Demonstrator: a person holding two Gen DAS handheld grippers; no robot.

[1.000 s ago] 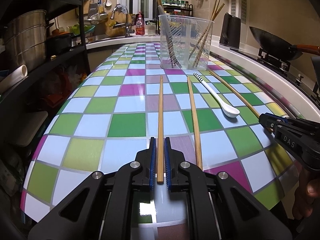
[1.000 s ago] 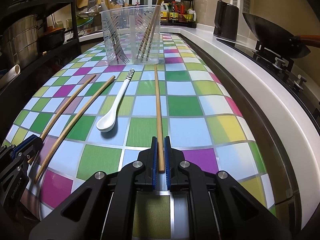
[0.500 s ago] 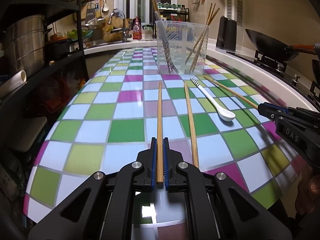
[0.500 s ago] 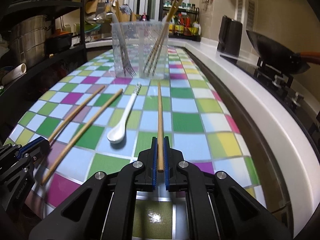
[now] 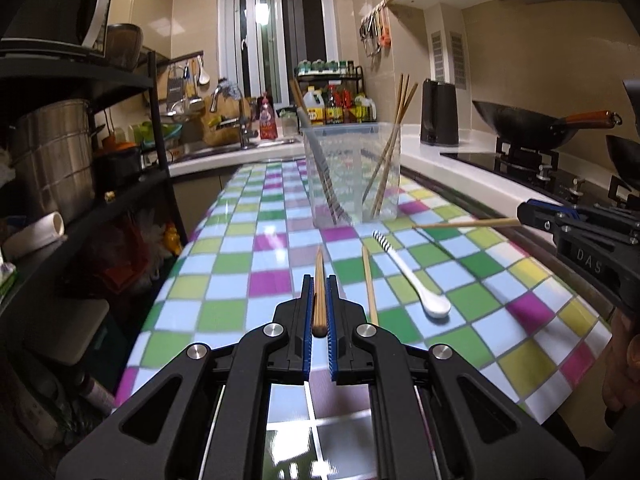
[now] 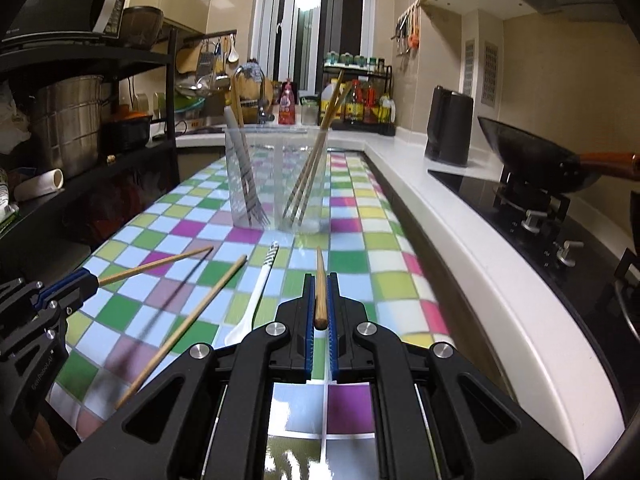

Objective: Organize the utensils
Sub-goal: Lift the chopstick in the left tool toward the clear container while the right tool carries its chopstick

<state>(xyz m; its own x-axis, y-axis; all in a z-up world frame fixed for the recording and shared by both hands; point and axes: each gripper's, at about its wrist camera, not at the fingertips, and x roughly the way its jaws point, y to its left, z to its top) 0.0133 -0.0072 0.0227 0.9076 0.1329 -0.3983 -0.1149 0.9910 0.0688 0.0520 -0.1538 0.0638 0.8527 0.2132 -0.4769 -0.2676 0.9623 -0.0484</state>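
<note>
My left gripper is shut on a wooden chopstick, held off the checked tablecloth and pointing at the clear plastic container. My right gripper is shut on a second chopstick, also lifted. Each gripper shows in the other's view: the right gripper with its chopstick, the left gripper with its chopstick. A third chopstick and a white spoon lie on the cloth between them. The container holds forks and chopsticks.
A white counter edge runs along the right, with a stove and black wok and a dark kettle. A black shelf with a steel pot stands at the left. A sink and bottles are at the far end.
Both grippers have risen, each lifting its chopstick off the tablecloth. The third chopstick and the spoon stayed where they lay.
</note>
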